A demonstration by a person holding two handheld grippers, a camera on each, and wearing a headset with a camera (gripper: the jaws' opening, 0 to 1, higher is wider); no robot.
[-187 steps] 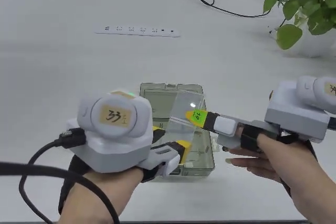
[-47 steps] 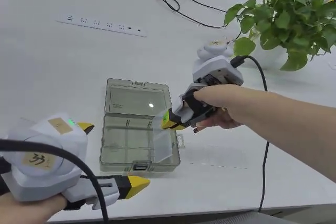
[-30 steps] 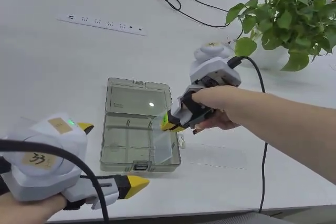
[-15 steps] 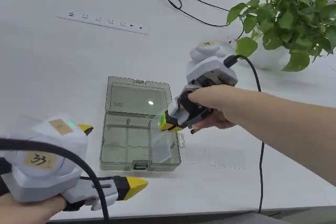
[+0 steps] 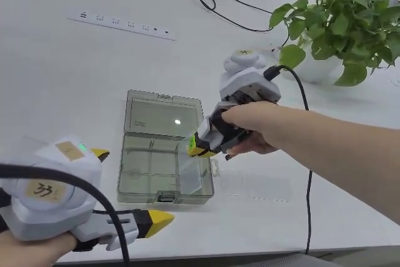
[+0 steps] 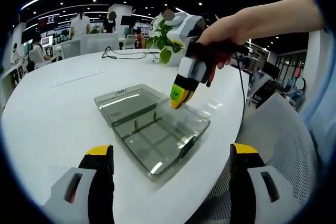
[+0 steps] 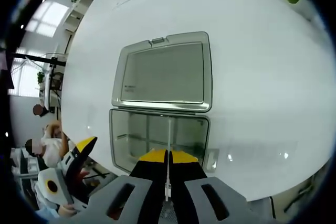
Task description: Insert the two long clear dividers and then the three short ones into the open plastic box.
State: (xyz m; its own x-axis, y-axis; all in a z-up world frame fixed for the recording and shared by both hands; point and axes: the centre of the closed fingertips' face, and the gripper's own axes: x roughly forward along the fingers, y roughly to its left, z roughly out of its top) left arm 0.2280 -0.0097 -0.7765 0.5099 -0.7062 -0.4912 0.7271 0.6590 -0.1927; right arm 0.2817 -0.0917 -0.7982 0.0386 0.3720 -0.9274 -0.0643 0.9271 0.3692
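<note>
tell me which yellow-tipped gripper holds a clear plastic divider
The right gripper, shut on the clear plastic divider over the grey box; the left gripper is open and empty.

We have the open box (image 5: 164, 137) on the table (image 5: 62, 92), close to the near edge. Its lid (image 5: 164, 117) lies flat behind the base (image 5: 147, 170). The right gripper (image 5: 195, 148) is over the base's right side, and the divider (image 5: 190, 176) between its jaws reaches down into that side. The left gripper (image 5: 130, 186) is front-left of the box and apart from it. Just right of the box on the table lie what look like more dividers (image 5: 256, 186), too faint to be sure. A power strip (image 5: 119, 24) is well behind the box to the left, a cable (image 5: 231, 4) behind it, and a plant (image 5: 340, 17) back right.
</note>
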